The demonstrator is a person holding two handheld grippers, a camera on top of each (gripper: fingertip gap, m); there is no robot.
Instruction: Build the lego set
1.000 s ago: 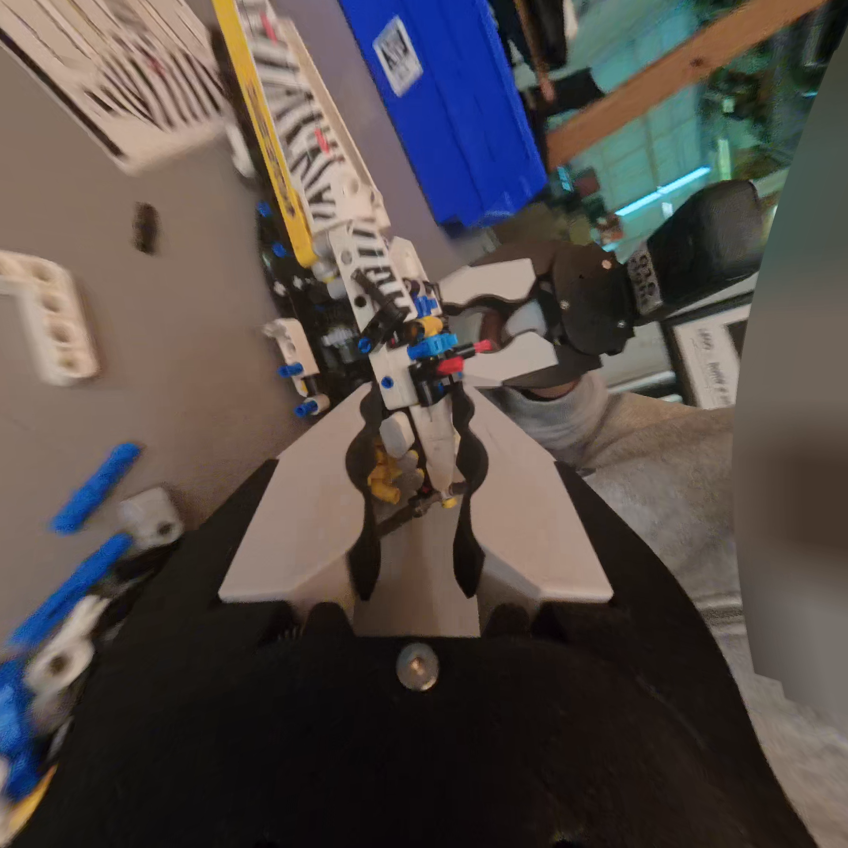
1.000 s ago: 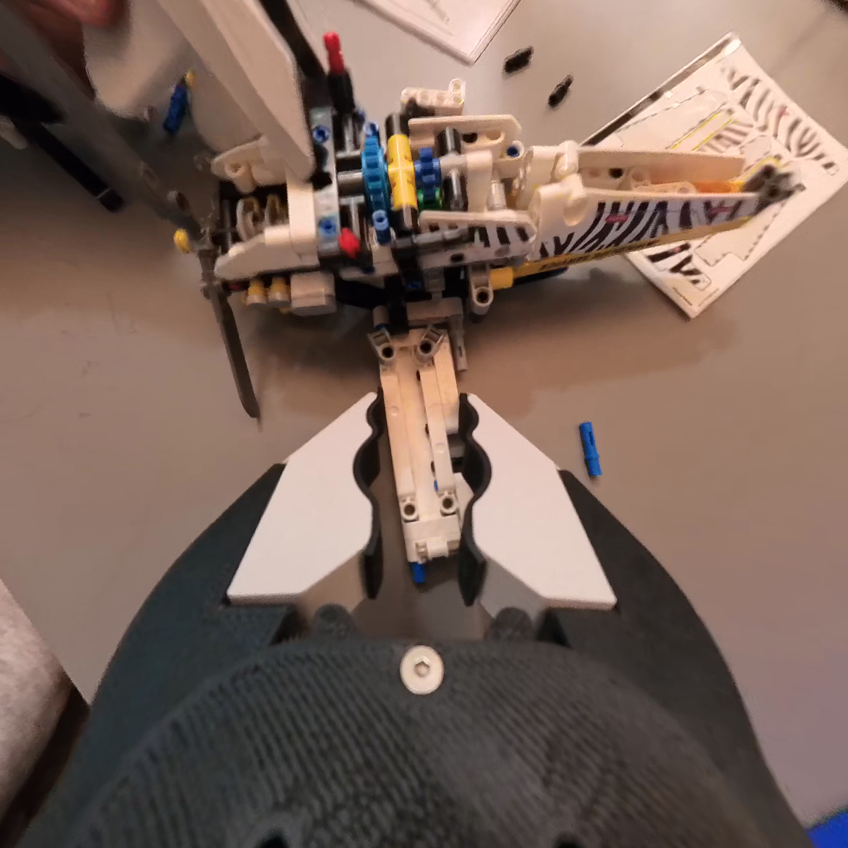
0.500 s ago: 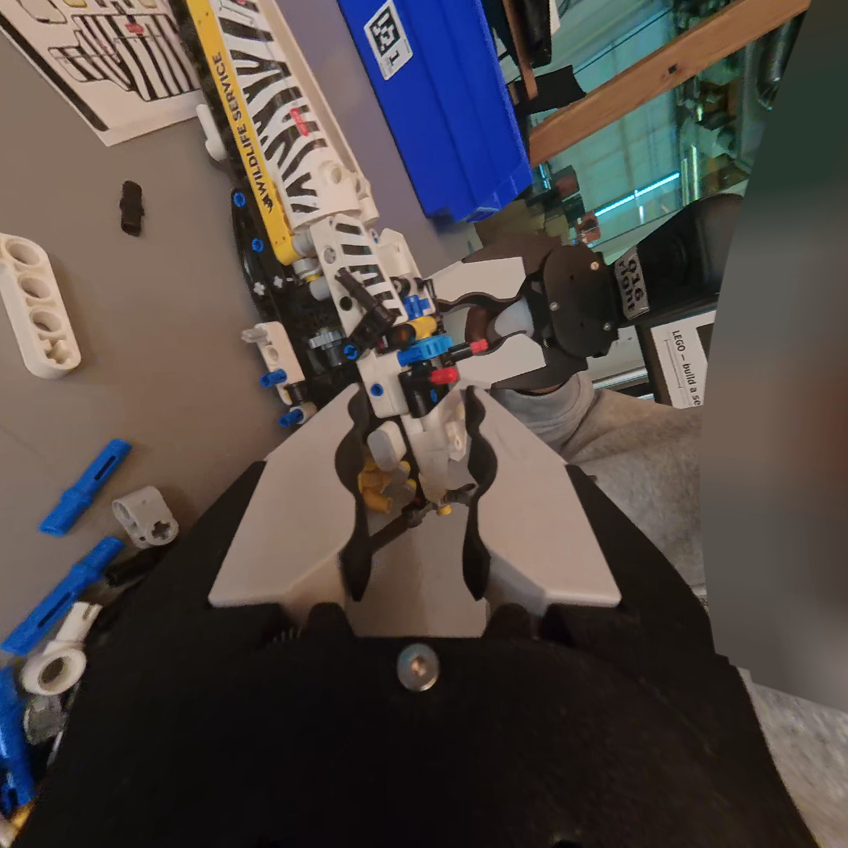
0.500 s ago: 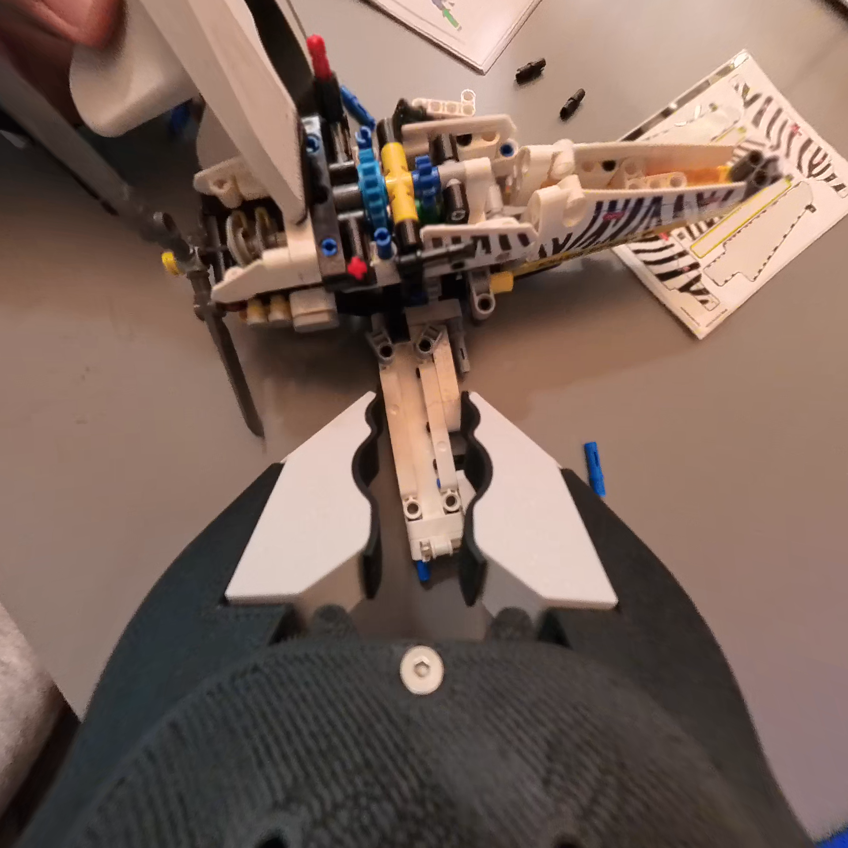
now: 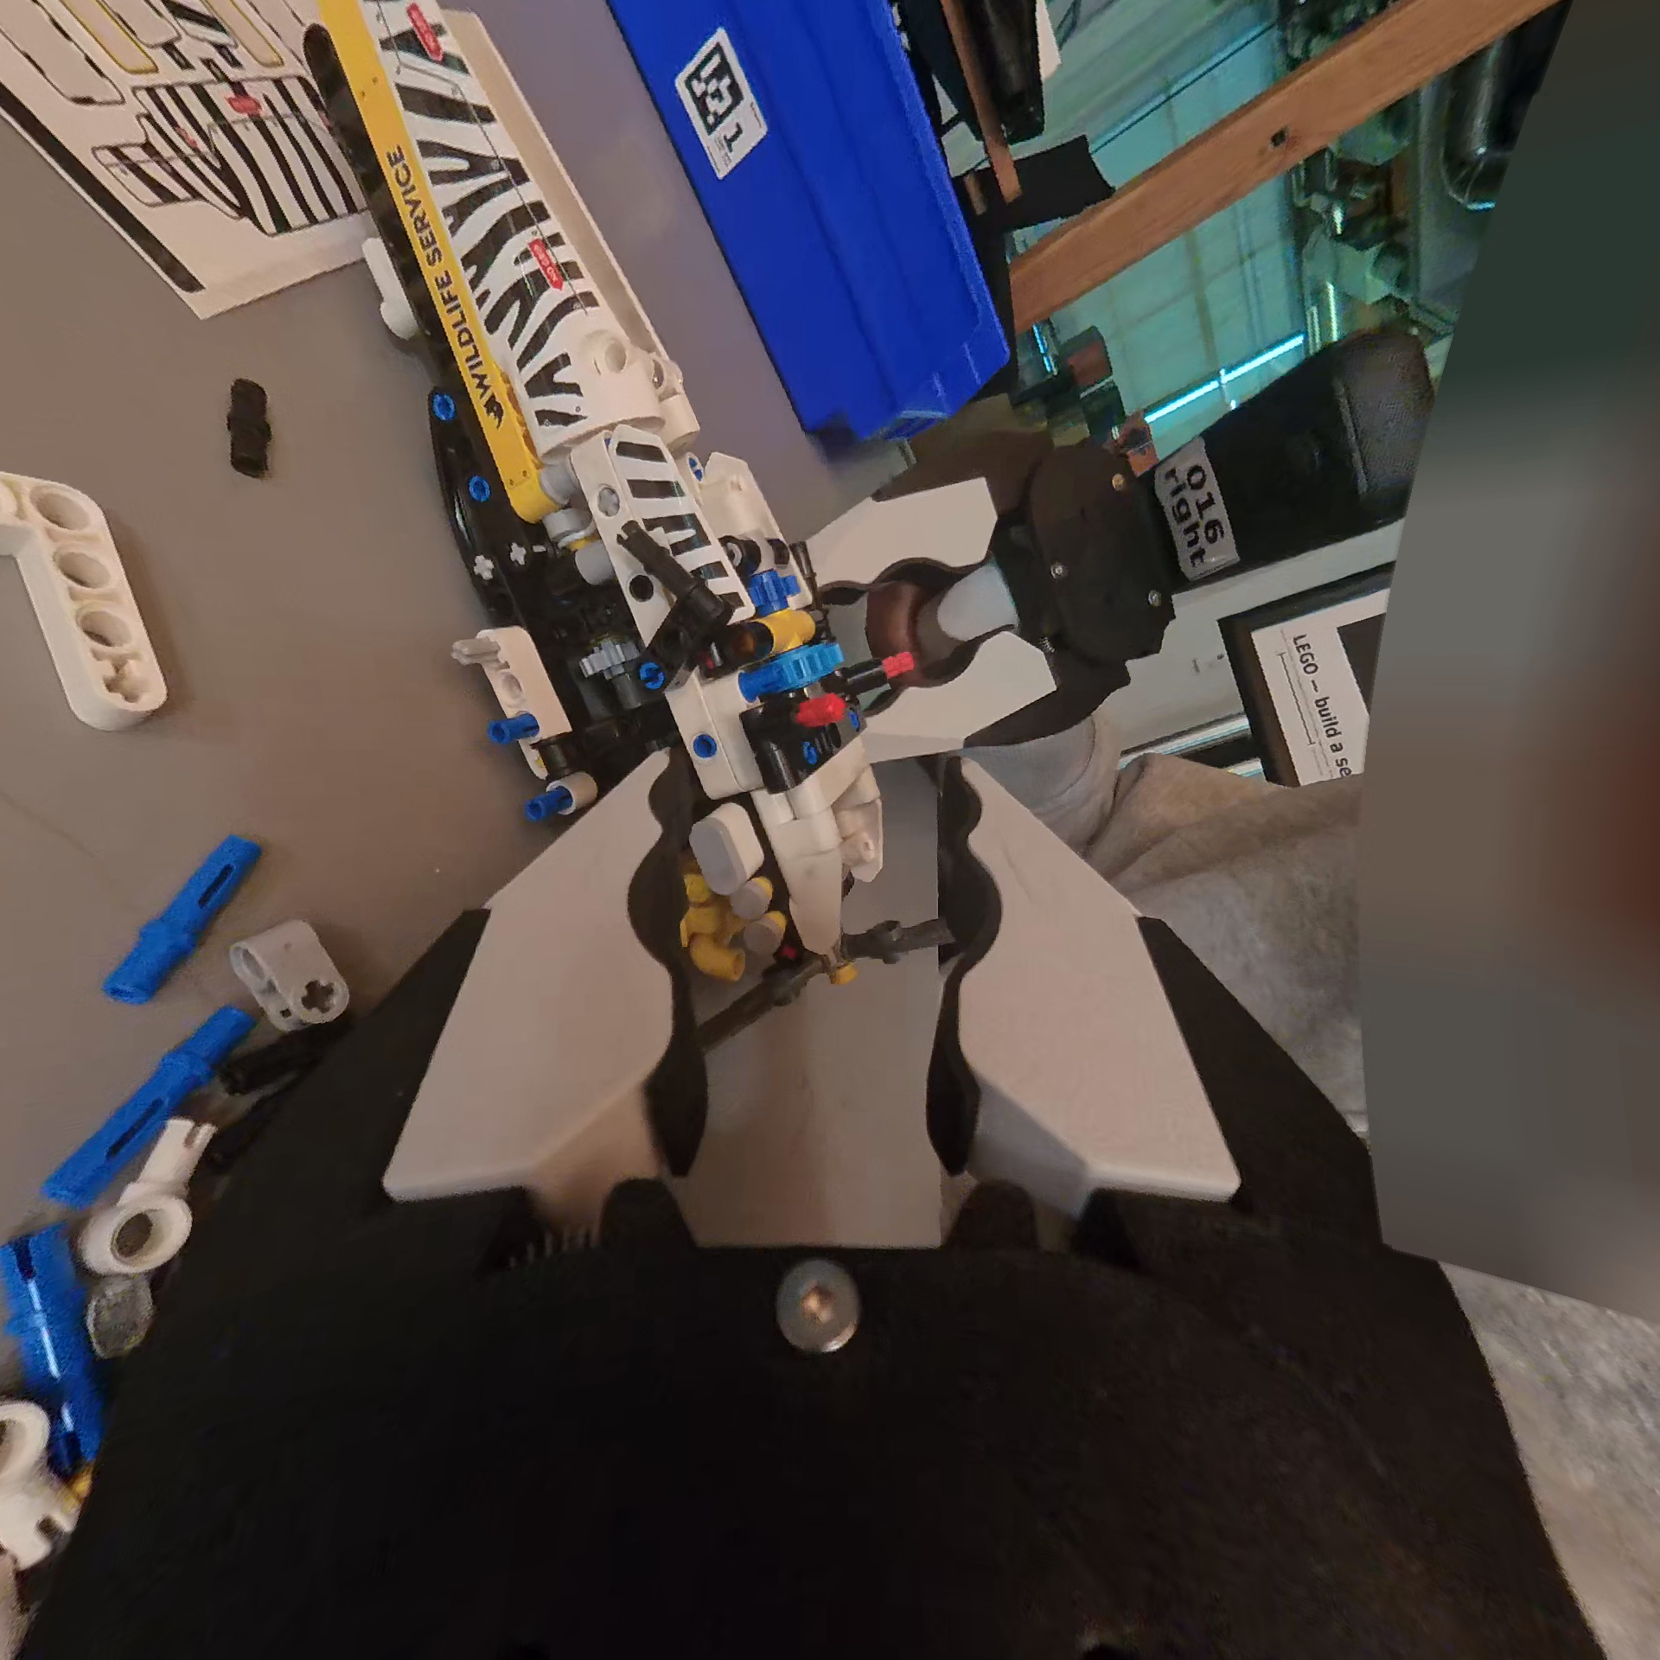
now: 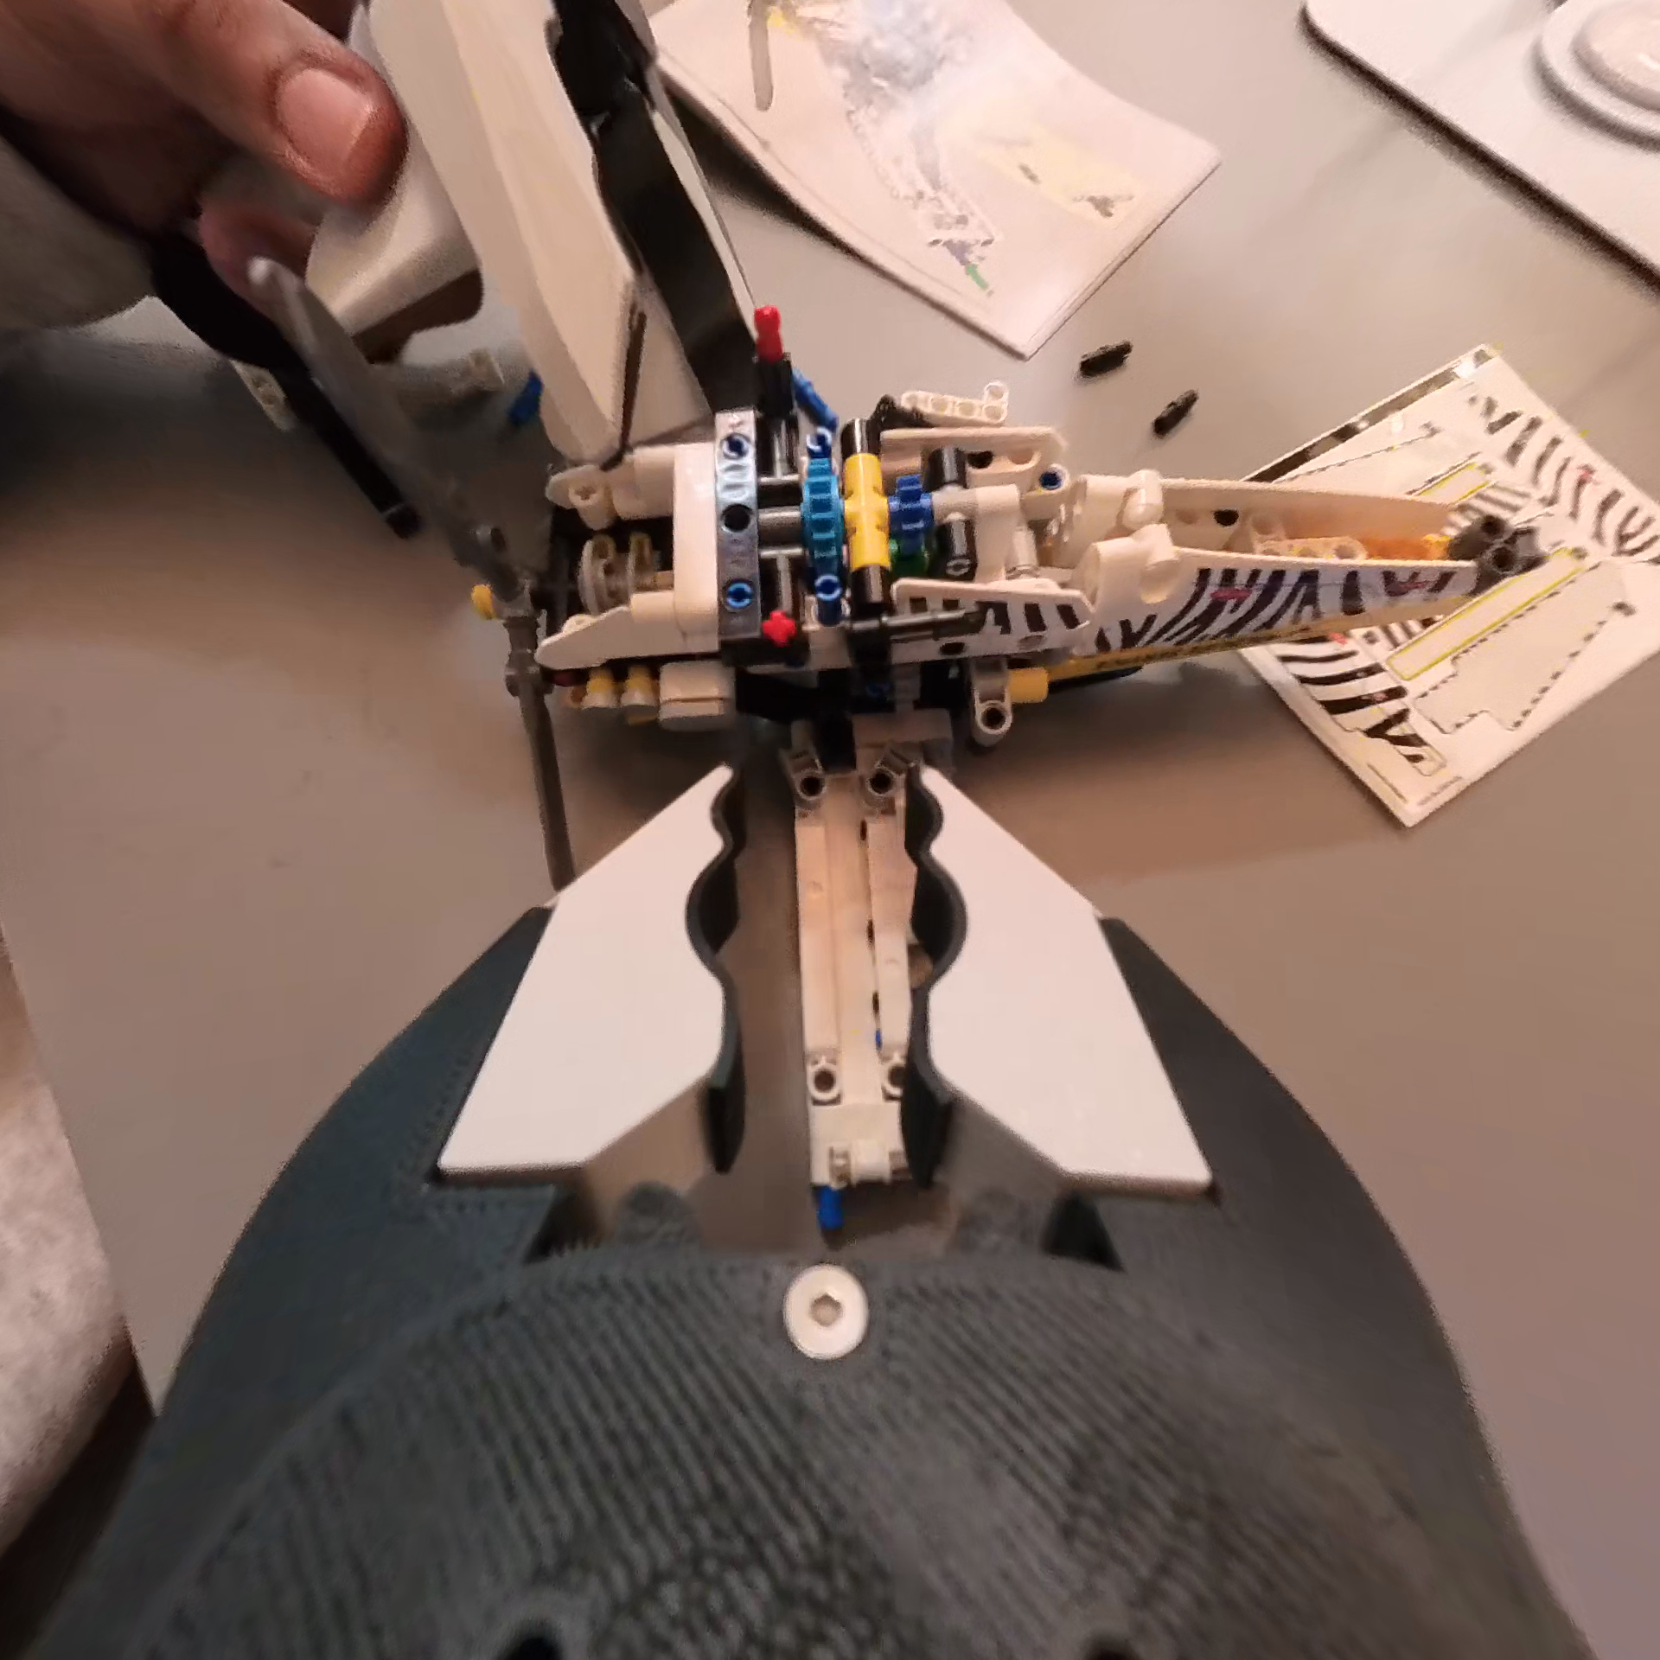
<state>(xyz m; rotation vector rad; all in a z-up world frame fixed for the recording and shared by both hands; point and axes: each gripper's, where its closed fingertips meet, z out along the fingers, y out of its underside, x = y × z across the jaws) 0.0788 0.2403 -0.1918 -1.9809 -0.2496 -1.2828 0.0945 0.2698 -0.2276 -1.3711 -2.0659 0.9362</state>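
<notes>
The lego plane model (image 5: 629, 503) has a white body, zebra stripes, a yellow strip and blue gears. Its nose (image 5: 808, 808) sits between the jaws of my left gripper (image 5: 808, 781), which stand apart with a gap on the right side. In the right wrist view the model (image 6: 898, 557) lies crosswise ahead. Its white wing (image 6: 853, 943) runs back between the jaws of my right gripper (image 6: 826, 777), against the right pad, with a gap at the left pad. The right gripper (image 5: 840, 647) also shows beyond the model in the left wrist view.
A blue bin (image 5: 826, 207) stands behind the model. A zebra sticker sheet (image 6: 1482, 629) and an instruction booklet (image 6: 943, 180) lie on the grey table. Loose parts lie at the left: a white beam (image 5: 81, 593), blue pins (image 5: 180, 916), a black pin (image 5: 247, 438). A hand (image 6: 180, 108) holds the left gripper. Some 5 cm of space lies between my two pairs of fingers. The black pin (image 5: 247, 438) is about 9 cm from my left fingertips.
My left gripper's jaws have spread clearly wider around the nose. My right gripper's jaws have widened a little, leaving a gap beside the wing. The model has barely moved.
</notes>
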